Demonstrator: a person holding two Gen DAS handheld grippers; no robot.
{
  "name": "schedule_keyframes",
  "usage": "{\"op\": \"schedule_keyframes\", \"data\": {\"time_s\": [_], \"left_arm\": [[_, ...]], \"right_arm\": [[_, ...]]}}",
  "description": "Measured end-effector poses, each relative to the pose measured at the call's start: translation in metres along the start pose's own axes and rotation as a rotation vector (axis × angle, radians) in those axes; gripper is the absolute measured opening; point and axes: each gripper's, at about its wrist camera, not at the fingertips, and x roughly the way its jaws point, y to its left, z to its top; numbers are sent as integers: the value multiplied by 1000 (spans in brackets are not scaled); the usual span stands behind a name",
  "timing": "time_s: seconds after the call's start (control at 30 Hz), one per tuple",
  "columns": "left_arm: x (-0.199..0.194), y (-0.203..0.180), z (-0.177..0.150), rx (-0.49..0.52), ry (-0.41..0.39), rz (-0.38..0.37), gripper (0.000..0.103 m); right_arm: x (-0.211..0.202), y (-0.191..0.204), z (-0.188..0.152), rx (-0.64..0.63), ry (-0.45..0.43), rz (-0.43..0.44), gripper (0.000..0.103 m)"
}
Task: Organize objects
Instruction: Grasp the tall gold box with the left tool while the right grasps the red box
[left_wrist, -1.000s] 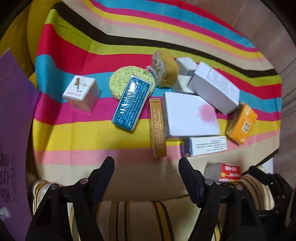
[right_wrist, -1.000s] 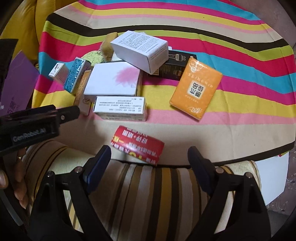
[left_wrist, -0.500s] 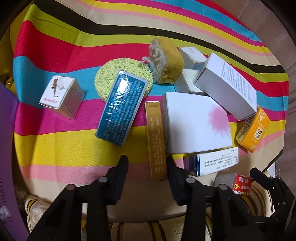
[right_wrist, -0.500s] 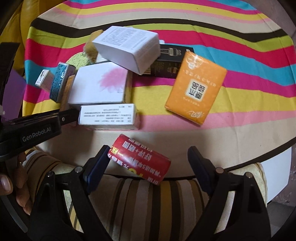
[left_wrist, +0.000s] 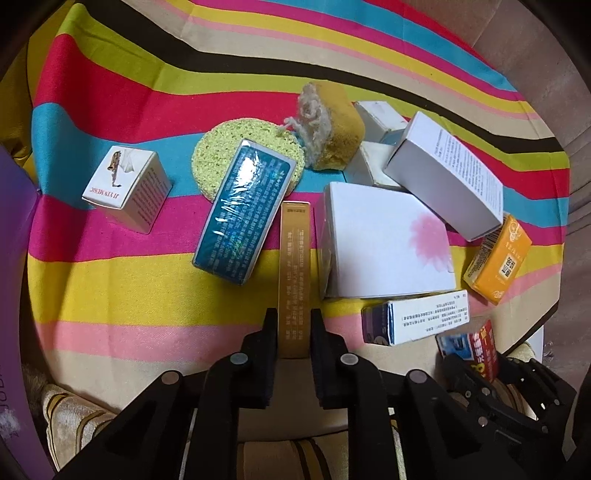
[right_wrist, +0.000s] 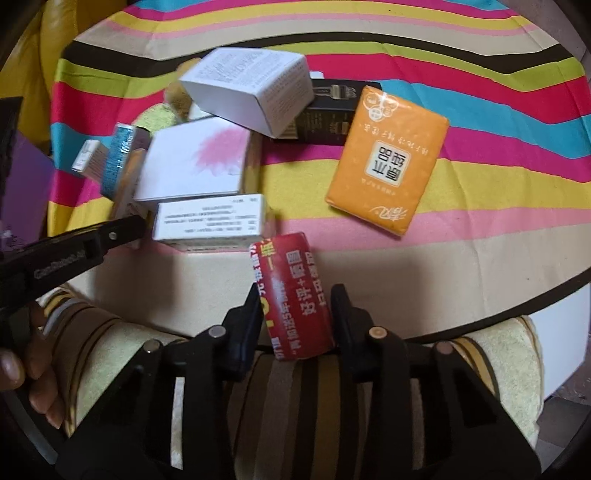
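- Two grippers are seen over a striped cloth (left_wrist: 110, 288), each clamped on a box.
- The near end of a long gold box (left_wrist: 294, 280) is pinched between the fingers of the left gripper (left_wrist: 294, 325); the box lies flat on the cloth, pointing away from the camera.
- Just left of the gold box a blue foil-wrapped box (left_wrist: 242, 214) is laid partly over a round green sponge (left_wrist: 225, 147).
- Just right of the gold box a white box with a pink flower (left_wrist: 388, 240) is set, with a narrow white printed box (left_wrist: 417, 319) at its near edge.
- A red packet (right_wrist: 295, 295) is gripped at its sides by the right gripper (right_wrist: 297, 314), at the cloth's near edge.
- An orange tissue pack (right_wrist: 388, 158) is left flat on the cloth, beyond and to the right of the red packet and apart from it.
- A yellow sponge (left_wrist: 332, 125) and a small white box with a saxophone print (left_wrist: 125, 188) are placed farther back.
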Motion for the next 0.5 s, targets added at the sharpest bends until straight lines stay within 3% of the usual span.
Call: {"op": "schedule_keyframes", "data": {"time_s": [0.1,0.17,0.3,0.43,0.5], "left_arm": [[-1,0,-6,-7,-6,-5,17],[-2,-3,-9,-8,-10,-8,17],[-10,3,-15,-9,-35,-20,17],[-25,-2,-27,1,-68,-27,17],[-30,-4,-26,6,-86,-36,17]], "right_arm": [[-9,-9,-5,29,-24,71,49],[-16,-16,-9,35,-32,116,82],[-32,-30,-19,39,-70,128,87],[-26,-40,-20,93,-34,100,87],[-24,-30,-14,31,-31,76,87]]}}
